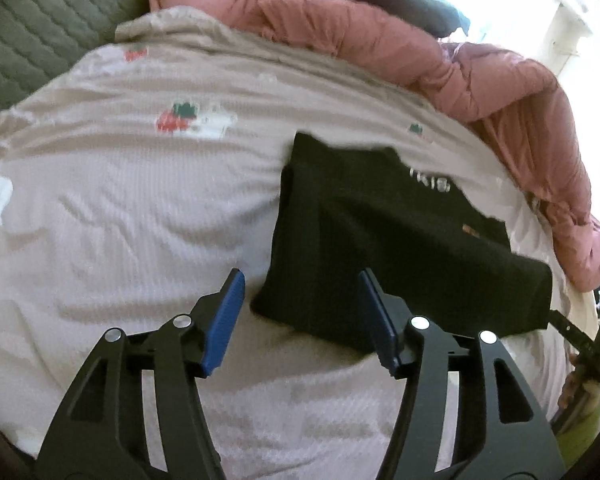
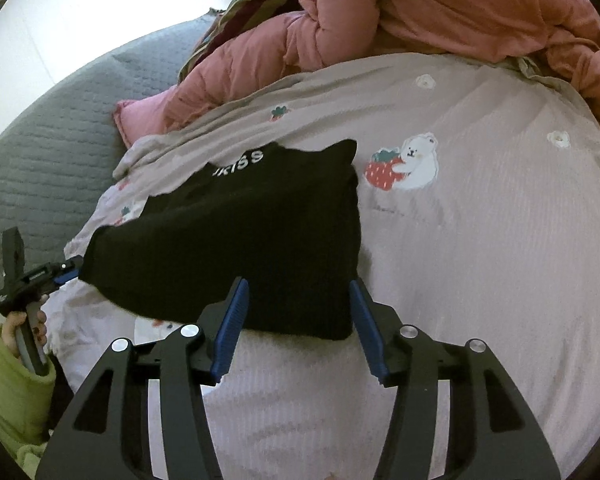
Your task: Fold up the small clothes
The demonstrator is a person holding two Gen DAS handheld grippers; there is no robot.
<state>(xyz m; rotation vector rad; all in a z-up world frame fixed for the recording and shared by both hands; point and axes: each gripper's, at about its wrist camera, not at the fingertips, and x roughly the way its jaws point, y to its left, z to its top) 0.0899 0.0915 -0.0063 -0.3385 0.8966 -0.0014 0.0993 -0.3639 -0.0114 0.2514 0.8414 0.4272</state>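
A small black garment (image 1: pixel 400 240) with white lettering lies folded on the pale pink bed sheet (image 1: pixel 120 208). It also shows in the right wrist view (image 2: pixel 260 232). My left gripper (image 1: pixel 300 280) is open, its blue pads either side of the garment's near left corner. My right gripper (image 2: pixel 296 286) is open, its pads at the garment's near right edge. The left gripper shows from the side in the right wrist view (image 2: pixel 66 274), next to the garment's left corner. The right gripper's tip shows at the right edge of the left wrist view (image 1: pixel 568 326).
A rumpled pink quilt (image 1: pixel 420 48) lies along the far side of the bed, with a striped cloth (image 2: pixel 252 4) on it. A grey quilted cover (image 2: pixel 48 148) lies at the left. The sheet (image 2: pixel 480 240) has strawberry and bear prints.
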